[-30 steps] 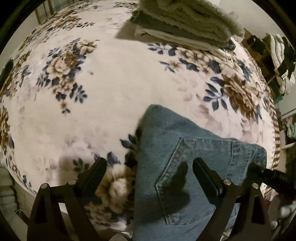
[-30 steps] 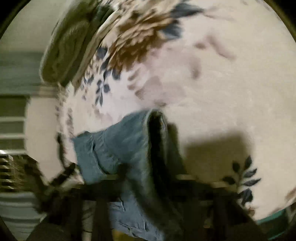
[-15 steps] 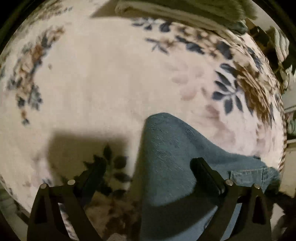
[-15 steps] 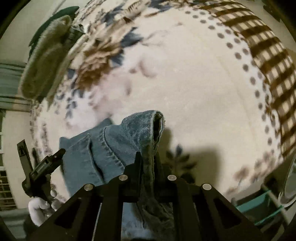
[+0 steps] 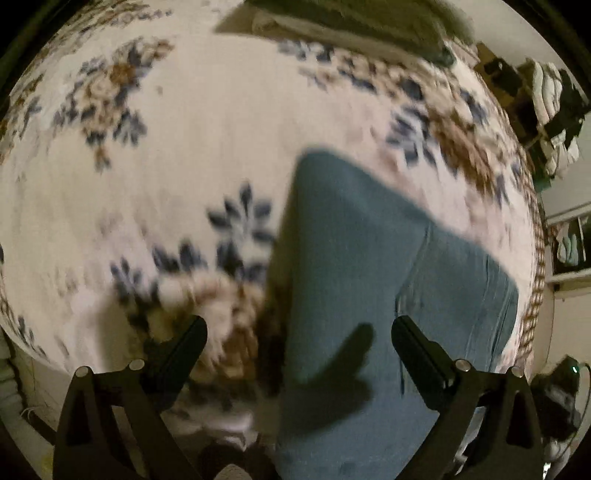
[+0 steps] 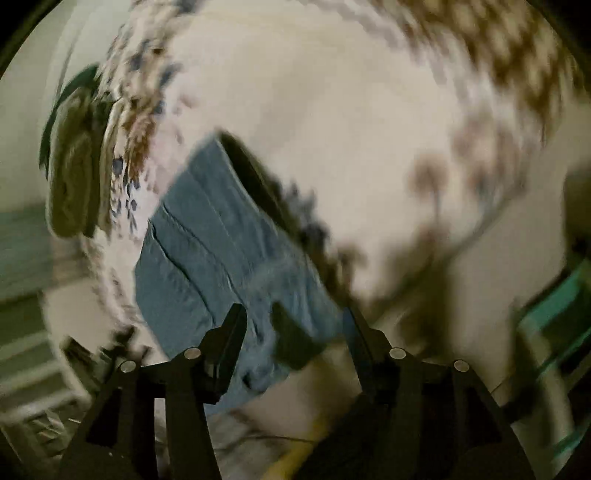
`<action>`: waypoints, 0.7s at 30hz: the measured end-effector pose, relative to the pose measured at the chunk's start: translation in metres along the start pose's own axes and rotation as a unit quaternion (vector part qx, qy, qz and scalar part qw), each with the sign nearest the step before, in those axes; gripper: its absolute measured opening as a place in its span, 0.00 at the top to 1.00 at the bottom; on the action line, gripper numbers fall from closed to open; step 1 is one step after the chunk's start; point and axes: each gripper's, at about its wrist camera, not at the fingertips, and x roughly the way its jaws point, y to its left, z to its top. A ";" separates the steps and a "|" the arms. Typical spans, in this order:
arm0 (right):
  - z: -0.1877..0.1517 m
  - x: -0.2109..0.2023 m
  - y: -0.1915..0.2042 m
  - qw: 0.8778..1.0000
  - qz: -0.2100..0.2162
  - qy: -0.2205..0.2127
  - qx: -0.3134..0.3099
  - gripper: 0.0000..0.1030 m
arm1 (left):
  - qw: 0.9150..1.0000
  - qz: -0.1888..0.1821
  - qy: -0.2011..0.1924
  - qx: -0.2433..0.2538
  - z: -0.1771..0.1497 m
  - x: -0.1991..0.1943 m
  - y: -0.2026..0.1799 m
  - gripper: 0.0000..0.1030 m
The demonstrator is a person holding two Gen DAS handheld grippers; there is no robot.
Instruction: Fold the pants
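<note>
Blue denim pants [image 5: 362, 266] lie folded on the floral blanket [image 5: 207, 147]. In the left wrist view they reach from the middle down to the bottom edge. My left gripper [image 5: 297, 334] hangs wide open above their left edge, pads touching nothing. In the blurred right wrist view the folded pants [image 6: 218, 251] lie left of centre. My right gripper [image 6: 295, 317] is over their near end and its jaws are opening. The denim lies below the fingers and the pads press on nothing.
A stack of folded towels [image 5: 354, 26] sits at the far edge of the blanket, and the same towels [image 6: 74, 170] appear at the left in the right wrist view. Shelves with clothes [image 5: 550, 110] stand to the right. A checked border [image 6: 498, 55] edges the blanket.
My right gripper let go of the denim fold it was pinching, swung sideways and rolled. The pants now lie flat with the back pocket folded out of sight. The left gripper shifted slightly.
</note>
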 end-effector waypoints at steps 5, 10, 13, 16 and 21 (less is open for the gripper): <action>-0.007 0.039 -0.009 0.996 0.054 -0.028 0.067 0.57 | 0.998 0.044 0.019 0.032 -0.030 0.028 -0.005 0.00; -0.023 0.010 0.035 0.993 0.011 -0.104 -0.051 0.79 | 0.998 0.044 0.016 0.049 -0.028 0.042 -0.005 0.00; -0.032 0.001 0.057 0.983 -0.043 -0.136 -0.118 0.83 | 0.998 0.026 0.024 0.046 -0.024 0.045 -0.006 0.00; -0.015 0.025 0.038 0.988 -0.066 -0.106 -0.094 0.83 | 0.999 0.014 0.032 0.030 -0.019 0.050 -0.003 0.00; -0.007 0.044 0.041 0.992 -0.053 -0.081 -0.086 0.68 | 0.999 -0.019 0.041 -0.006 -0.015 0.040 0.011 0.00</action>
